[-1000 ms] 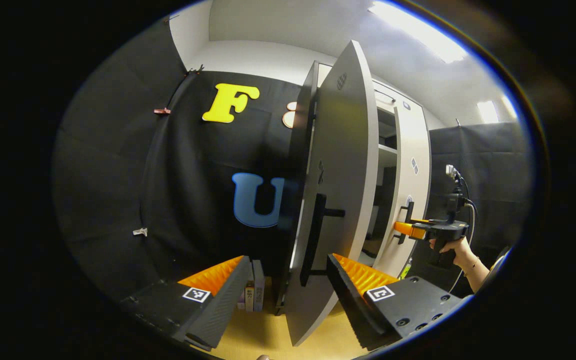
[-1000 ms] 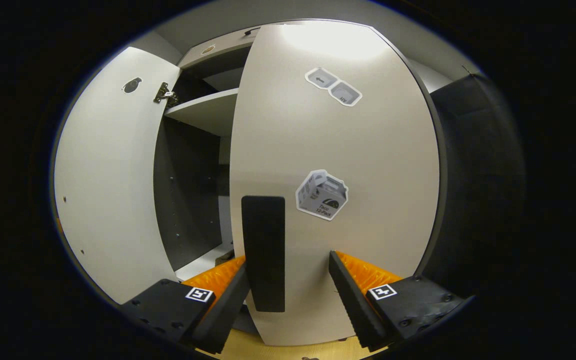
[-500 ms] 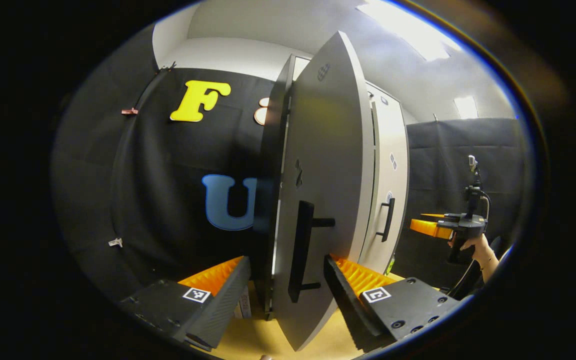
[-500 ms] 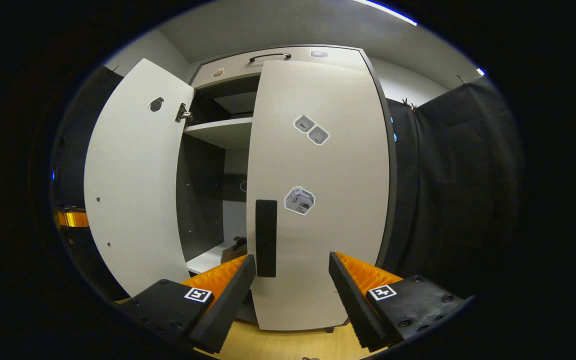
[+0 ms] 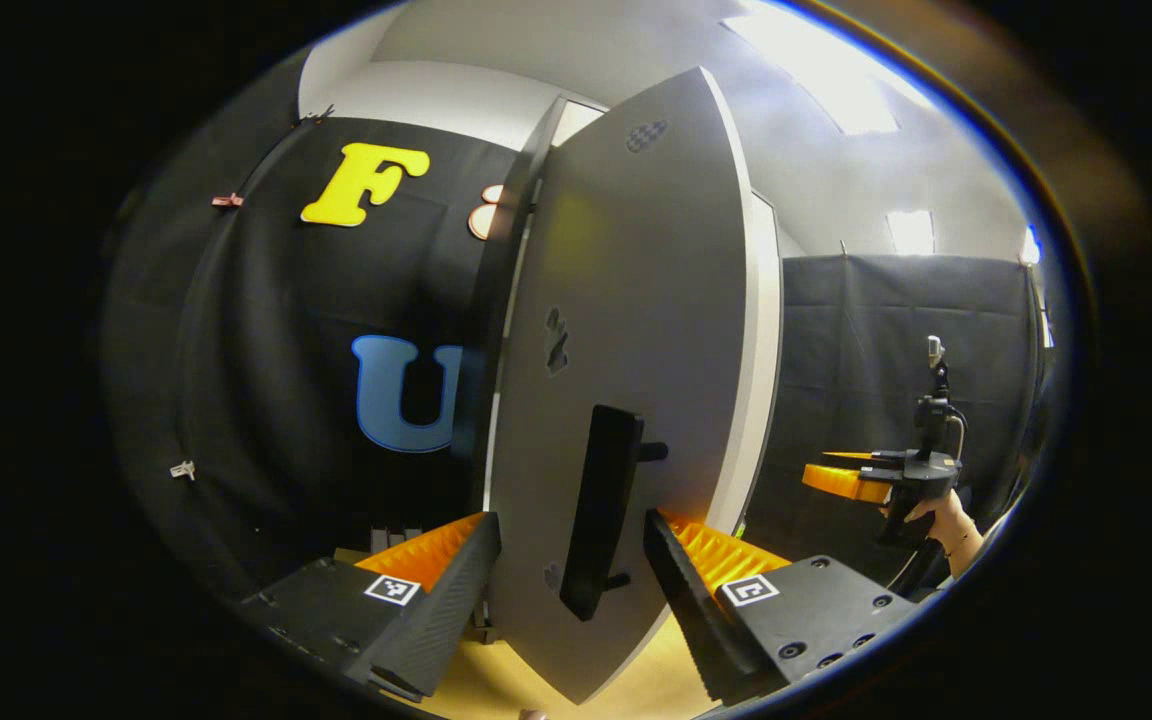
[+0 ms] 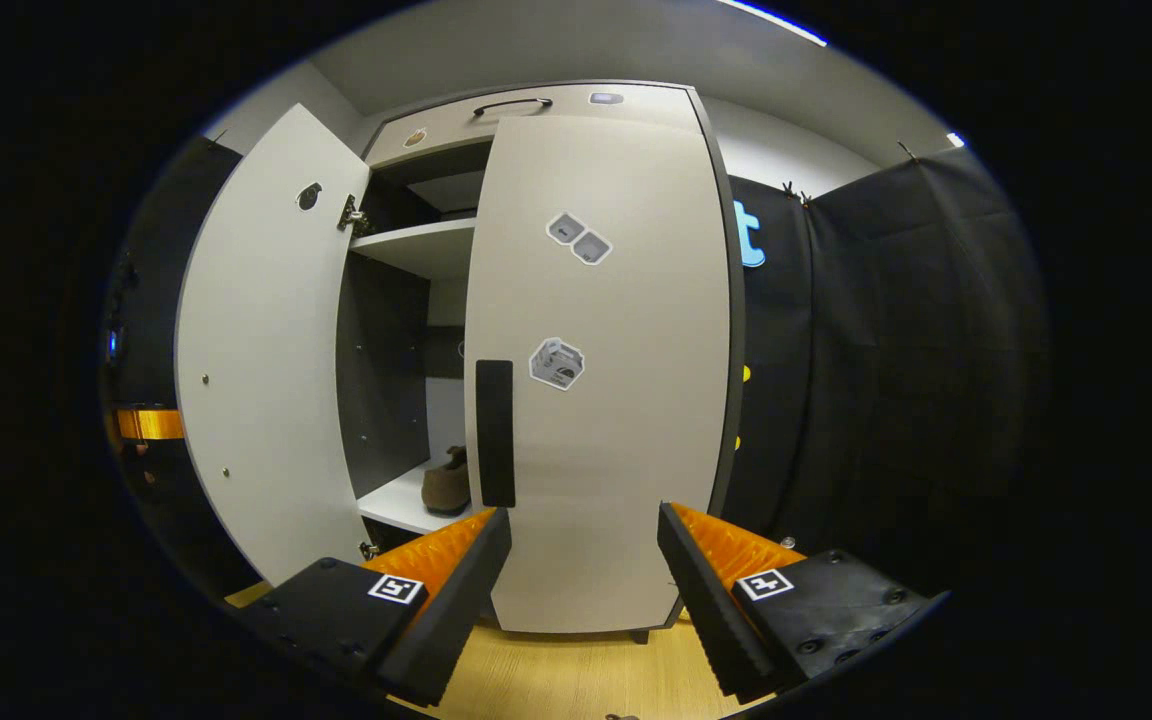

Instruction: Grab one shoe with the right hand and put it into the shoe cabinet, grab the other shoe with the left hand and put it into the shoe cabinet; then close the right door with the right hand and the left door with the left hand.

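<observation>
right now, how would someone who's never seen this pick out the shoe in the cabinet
Find the tall pale cabinet against the black cloth, its right door shut and its left door swung open. In the gap between them, look down to the low white shelf. The shoe is the brown thing there, the one item seen on any shelf.

Your doors [image 6: 601,400] look smooth matt laminate, the handle [image 6: 495,433] matt black, the floor [image 6: 576,680] pale wood.

- Wooden floor [image 6: 576,680] shows pale under the furniture.
- Ceiling light panels [image 5: 816,70] glow bright overhead.
- Black curtain [image 6: 896,350] hangs on the right, clipped at its top edge.
</observation>
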Motion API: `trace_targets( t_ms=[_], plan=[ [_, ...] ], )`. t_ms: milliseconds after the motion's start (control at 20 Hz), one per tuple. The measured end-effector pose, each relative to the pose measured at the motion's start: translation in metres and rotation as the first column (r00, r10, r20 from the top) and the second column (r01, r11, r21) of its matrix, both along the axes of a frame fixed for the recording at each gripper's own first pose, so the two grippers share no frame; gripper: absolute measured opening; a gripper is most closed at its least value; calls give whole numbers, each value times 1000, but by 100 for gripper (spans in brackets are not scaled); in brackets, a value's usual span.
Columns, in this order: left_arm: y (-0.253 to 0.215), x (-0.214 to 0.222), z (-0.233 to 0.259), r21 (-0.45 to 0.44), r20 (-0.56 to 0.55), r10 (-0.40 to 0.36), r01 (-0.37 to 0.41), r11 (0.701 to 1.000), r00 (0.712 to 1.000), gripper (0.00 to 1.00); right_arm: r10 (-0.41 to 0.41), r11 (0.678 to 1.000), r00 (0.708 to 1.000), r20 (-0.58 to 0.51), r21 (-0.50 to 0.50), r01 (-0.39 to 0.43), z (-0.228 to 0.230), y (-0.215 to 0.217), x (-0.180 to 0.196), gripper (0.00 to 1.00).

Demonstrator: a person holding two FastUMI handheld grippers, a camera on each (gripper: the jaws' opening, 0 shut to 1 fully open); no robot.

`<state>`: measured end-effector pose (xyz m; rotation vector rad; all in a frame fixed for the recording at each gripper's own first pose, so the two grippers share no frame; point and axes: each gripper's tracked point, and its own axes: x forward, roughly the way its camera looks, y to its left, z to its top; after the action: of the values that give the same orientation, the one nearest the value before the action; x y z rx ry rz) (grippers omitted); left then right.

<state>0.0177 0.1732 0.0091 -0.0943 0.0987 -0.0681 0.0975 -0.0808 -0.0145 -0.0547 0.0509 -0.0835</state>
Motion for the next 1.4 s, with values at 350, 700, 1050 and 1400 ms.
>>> trace_targets(
  t_ms=[350, 700, 1050, 1400],
  plan=[
    [-50, 47, 0, -74, 33, -86, 88, 993, 996, 93, -48, 999, 999, -10, 8, 48, 2, -39, -17, 98],
    [-104, 115, -8, -2, 21, -117, 117, 993, 993, 94, -143, 989, 990, -19, 29, 144, 4, -97, -46, 97],
    [-115, 164, -9, 39, 26, -31, 30, 999, 999, 92, -224, 973, 974, -31, 47, 226, 3, -147, -75, 98],
    [-126, 182, -17, 95, 39, 105, -108, 990, 994, 94, -202, 977, 978, -47, 62, 205, -1, -159, -73, 97]
  ],
)
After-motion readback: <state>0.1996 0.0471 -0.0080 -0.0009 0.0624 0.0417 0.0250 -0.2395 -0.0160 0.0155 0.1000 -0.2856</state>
